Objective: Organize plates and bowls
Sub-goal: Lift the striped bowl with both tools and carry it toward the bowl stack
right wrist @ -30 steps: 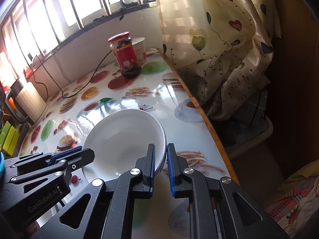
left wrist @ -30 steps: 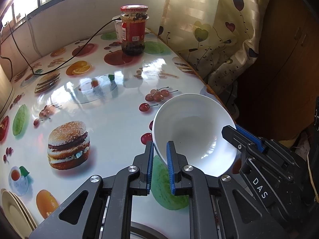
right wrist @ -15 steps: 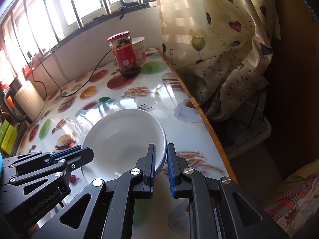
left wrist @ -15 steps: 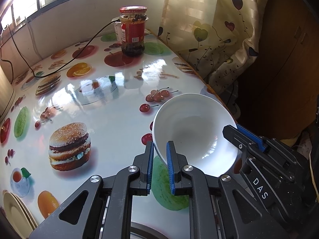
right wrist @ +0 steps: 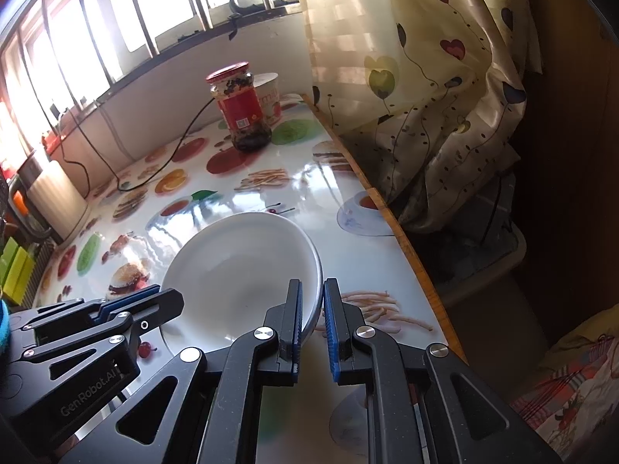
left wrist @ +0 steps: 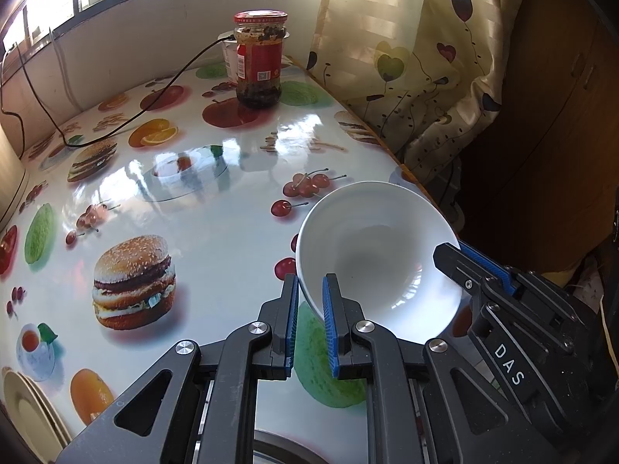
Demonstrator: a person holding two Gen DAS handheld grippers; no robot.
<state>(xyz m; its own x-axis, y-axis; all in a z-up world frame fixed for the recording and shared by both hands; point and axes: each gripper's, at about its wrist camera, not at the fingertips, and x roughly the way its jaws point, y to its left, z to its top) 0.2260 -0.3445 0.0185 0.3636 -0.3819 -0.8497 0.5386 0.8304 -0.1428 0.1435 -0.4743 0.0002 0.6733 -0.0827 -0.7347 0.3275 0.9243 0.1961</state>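
Note:
A white bowl (left wrist: 375,259) is held between both grippers over the glossy food-print table (left wrist: 201,239), near its right edge. My left gripper (left wrist: 311,284) is shut on the bowl's left rim, one blue pad inside and one outside. My right gripper (right wrist: 311,288) is shut on the opposite rim of the bowl (right wrist: 240,270). Each gripper shows in the other's view: the right gripper (left wrist: 450,257) at the bowl's right side, the left gripper (right wrist: 166,303) at its left. A stack of cream plates (left wrist: 23,406) lies at the table's near left corner.
A red-lidded jar (left wrist: 260,58) stands at the far end with a white cup (right wrist: 271,94) behind it. A black cable (left wrist: 127,116) trails across the far left of the table. A patterned curtain (left wrist: 418,77) hangs past the right edge (right wrist: 390,220).

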